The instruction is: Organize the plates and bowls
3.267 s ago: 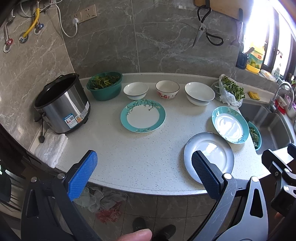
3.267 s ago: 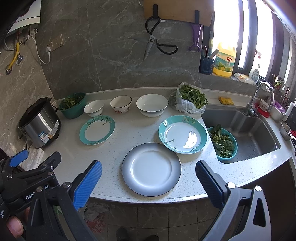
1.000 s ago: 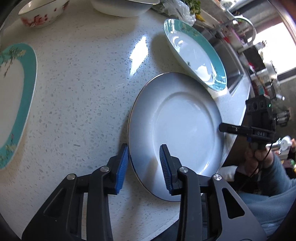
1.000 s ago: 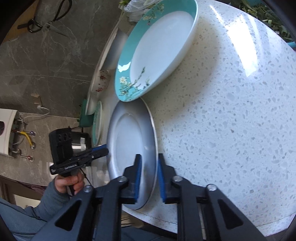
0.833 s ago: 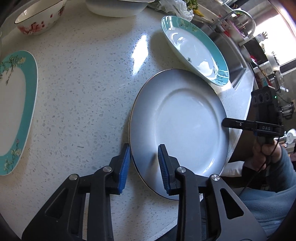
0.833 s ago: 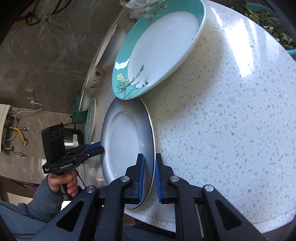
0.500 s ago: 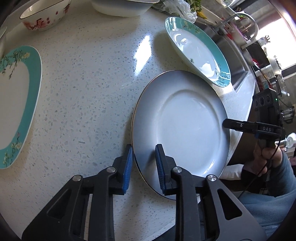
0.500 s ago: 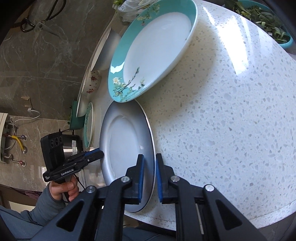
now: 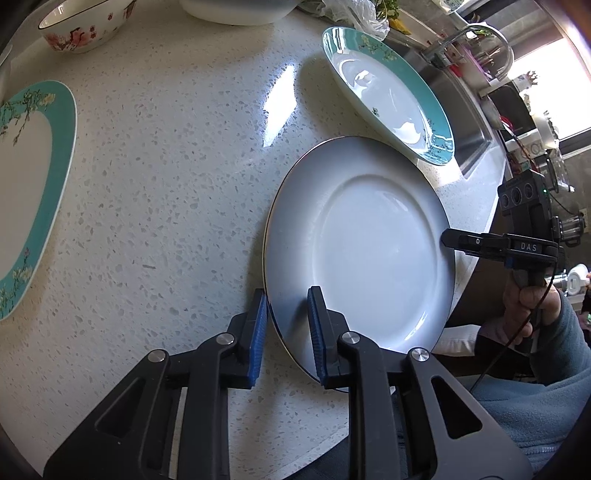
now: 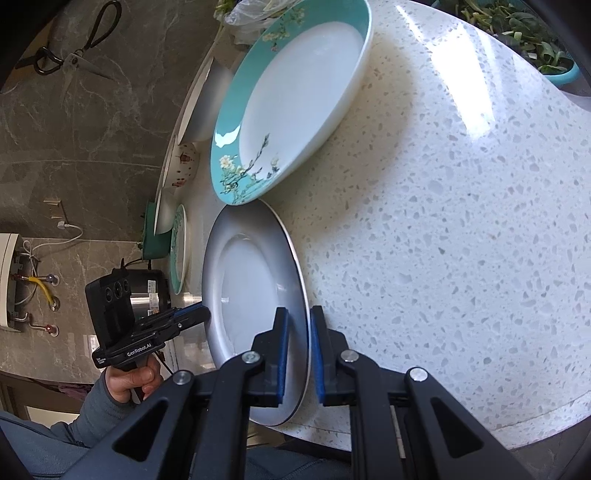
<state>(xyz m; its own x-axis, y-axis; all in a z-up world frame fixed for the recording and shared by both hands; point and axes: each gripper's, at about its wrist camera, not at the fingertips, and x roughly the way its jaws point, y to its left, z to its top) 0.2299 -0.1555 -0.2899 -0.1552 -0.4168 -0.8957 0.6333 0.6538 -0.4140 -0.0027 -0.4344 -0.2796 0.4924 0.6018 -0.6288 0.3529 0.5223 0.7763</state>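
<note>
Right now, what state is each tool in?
Left tool: its jaws have just been closing and now clamp the near-left rim of the grey plate.
Right tool: shut on the opposite rim of the same plate.

Grey plate (image 9: 373, 254) at frame centre: pale blue-white middle, shading to darker grey at rim w/ thin dark edge line. Teal plate (image 9: 388, 96), upper right: white well, teal rim w/ white-yellow blossom branches. 2nd teal-rimmed plate (image 9: 33, 192), left edge: same blossom pattern, white centre. Bowl (image 9: 83, 26), upper left: white, red-pink flower print, dark rim line. Table (image 9: 166, 184): off-white w/ fine grey speckle. Left tongs (image 9: 284, 317) & right tongs (image 10: 297, 332): black frames, blue pads, silver rivets. Sleeve (image 9: 546, 373), lower right: grey-blue fleece. In right wrist view, wall (image 10: 74, 140) at left is dark grey marble w/ pale veins; black-handled scissors (image 10: 70, 55) upper left.
</note>
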